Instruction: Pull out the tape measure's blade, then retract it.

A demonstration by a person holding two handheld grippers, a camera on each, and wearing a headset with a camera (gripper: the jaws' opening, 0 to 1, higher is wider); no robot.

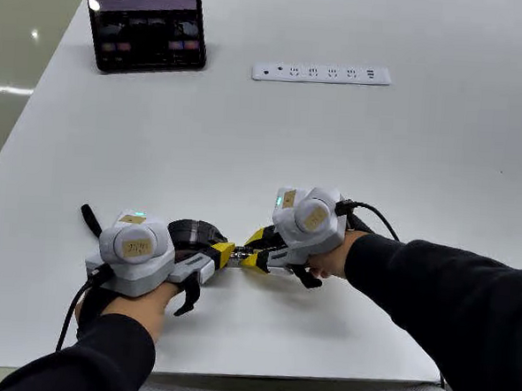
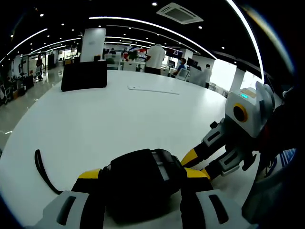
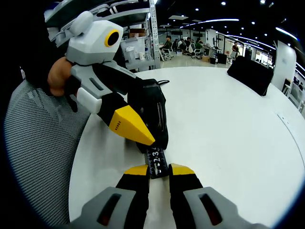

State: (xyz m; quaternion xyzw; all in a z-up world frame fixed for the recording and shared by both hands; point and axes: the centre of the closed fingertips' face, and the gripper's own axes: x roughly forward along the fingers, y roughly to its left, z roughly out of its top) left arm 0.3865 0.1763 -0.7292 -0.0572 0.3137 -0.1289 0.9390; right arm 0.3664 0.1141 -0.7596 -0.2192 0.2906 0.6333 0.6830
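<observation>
So the white worktop [image 1: 352, 148] is basically bare where the action happens. A dark tablet [image 1: 147, 29] is propped up at the far edge with a white power strip [image 1: 322, 72] lying flat near it, both well apart from the work. That looks deliberate, since it leaves a long clear run for pulling sideways.

The person has both tools down at the near edge, tips almost meeting. The left tool [image 1: 217, 255] is clamped on the black tape measure [image 2: 143, 183], one yellow pad on each side of the body, and the case sits on the worktop. That makes sense as the anchor hand: it only has to keep the case from sliding or twisting.

The right tool [image 3: 158, 171] is closed on the blade [image 3: 156, 162], pinching it right by the case mouth, with only a short stub with printed numbers showing. Gripping it flat and in line with the slot probably lets the pull go straight out without kinking. By the look of it the pull-out has barely begun.

The little black strap [image 1: 89, 219] trails off on the far side of the left tool, out of the blade's path.
</observation>
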